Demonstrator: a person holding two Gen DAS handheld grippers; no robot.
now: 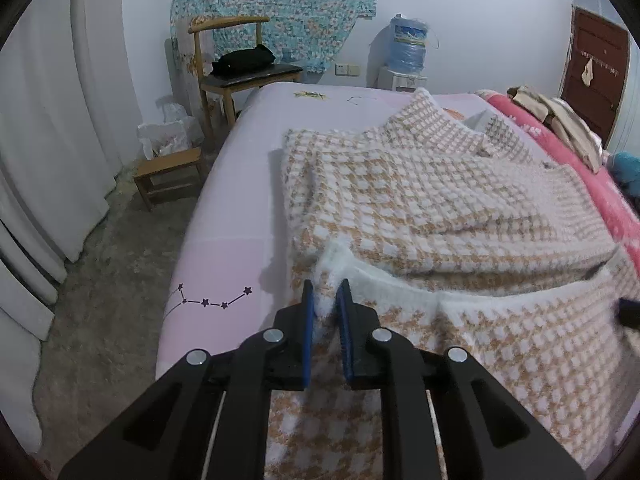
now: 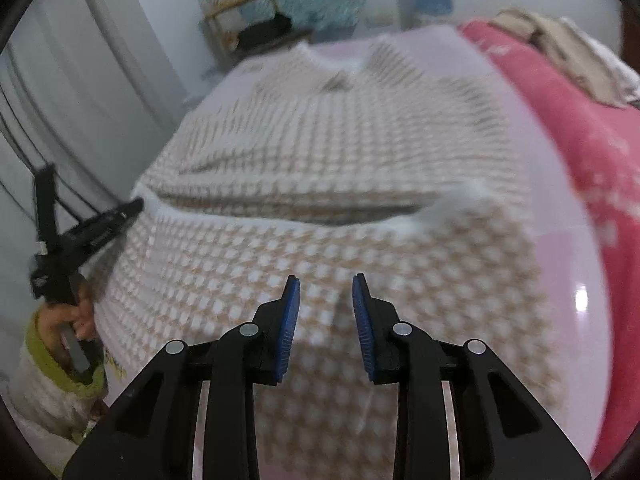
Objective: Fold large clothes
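Left tool pinches sweater hem; right tool open.

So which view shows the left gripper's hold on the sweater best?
The left wrist view: the left gripper is sharp, its blue pads closed on the sweater's white edge. The right wrist view shows that gripper only small and blurred at the sweater's left edge.

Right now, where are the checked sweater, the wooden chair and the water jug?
checked sweater [image 1: 420, 200]: left wrist view, on its folded body.
wooden chair [image 1: 228, 24]: left wrist view, on its curved backrest.
water jug [image 1: 408, 46]: left wrist view, on its blue barrel.
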